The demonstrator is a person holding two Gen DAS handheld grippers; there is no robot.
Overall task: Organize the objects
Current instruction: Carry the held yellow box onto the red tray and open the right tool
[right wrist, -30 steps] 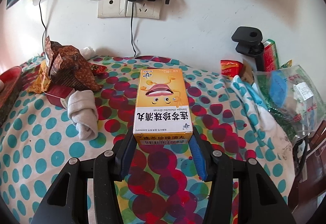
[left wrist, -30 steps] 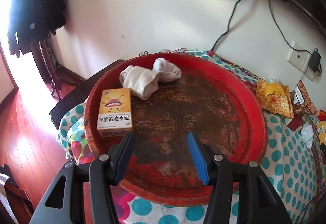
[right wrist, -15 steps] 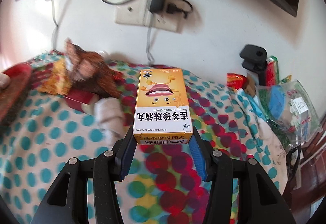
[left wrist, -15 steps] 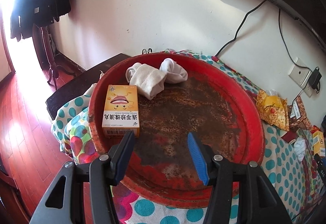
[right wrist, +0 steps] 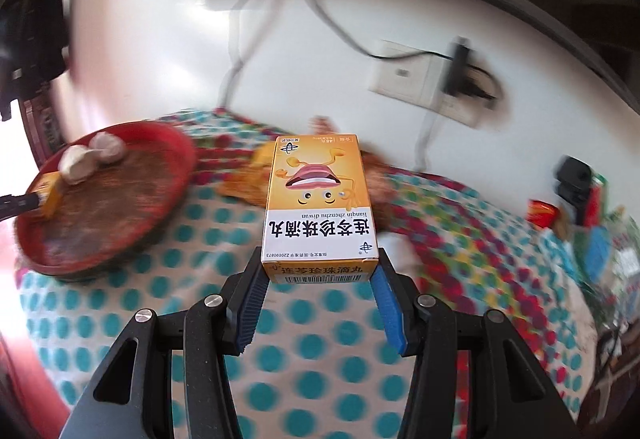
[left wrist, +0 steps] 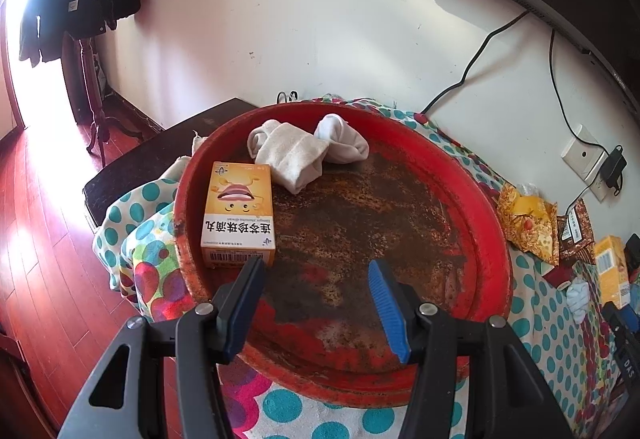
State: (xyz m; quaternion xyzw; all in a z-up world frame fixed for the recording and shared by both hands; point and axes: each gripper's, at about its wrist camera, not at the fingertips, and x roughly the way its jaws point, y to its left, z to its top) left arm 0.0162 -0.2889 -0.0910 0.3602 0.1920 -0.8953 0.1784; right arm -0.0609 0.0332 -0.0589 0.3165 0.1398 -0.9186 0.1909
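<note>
A round red tray (left wrist: 496, 239) with a rusty floor lies on the dotted cloth. In it lie an orange medicine box (left wrist: 239, 211) at the left and two rolled white socks (left wrist: 294, 151) at the back. My left gripper (left wrist: 316, 271) is open and empty over the tray's near side. My right gripper (right wrist: 318, 271) is shut on a second orange medicine box (right wrist: 320, 199), held above the cloth. The tray (right wrist: 168, 207) lies to its left in the blurred right wrist view.
Snack packets (left wrist: 528, 223), a white sock (left wrist: 578, 299) and another orange box (left wrist: 612, 271) lie right of the tray. A wall socket with charger (left wrist: 592, 167) is behind. A dark side table (left wrist: 140, 175) and wooden floor lie at the left.
My right gripper has lifted the box and swung left, so the red tray has come into its view. My left gripper has drawn back slightly over the tray.
</note>
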